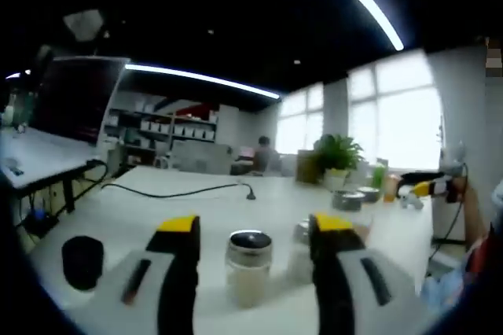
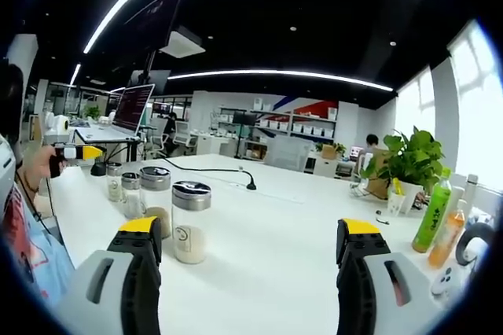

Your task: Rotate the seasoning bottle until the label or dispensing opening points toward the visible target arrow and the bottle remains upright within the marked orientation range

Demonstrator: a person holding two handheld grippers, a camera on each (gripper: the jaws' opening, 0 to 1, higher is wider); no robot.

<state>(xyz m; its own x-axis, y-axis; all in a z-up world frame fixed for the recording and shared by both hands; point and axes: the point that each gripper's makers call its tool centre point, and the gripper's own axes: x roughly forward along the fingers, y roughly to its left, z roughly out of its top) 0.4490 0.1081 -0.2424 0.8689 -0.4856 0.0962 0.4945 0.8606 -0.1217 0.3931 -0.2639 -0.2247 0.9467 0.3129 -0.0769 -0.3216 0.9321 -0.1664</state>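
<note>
Standing between open left tongs (image 1: 255, 229): seasoning bottle (image 1: 249, 267), upright, untouched.

Both views are lit by long ceiling light strips (image 2: 283, 74) that the fisheye lens bends into arcs against a dark ceiling. Beyond the potted plant (image 1: 337, 154), daylight blows the windows (image 1: 393, 115) out to plain white. The white table (image 2: 275, 225) reflects the light evenly, and the seasoning bottle (image 1: 249, 266) throws only a faint shadow on it. The left gripper view is soft and blurred throughout, its tongs (image 1: 255, 233) smeared; the right gripper view is sharper, with straight lines curving near its edges.
</note>
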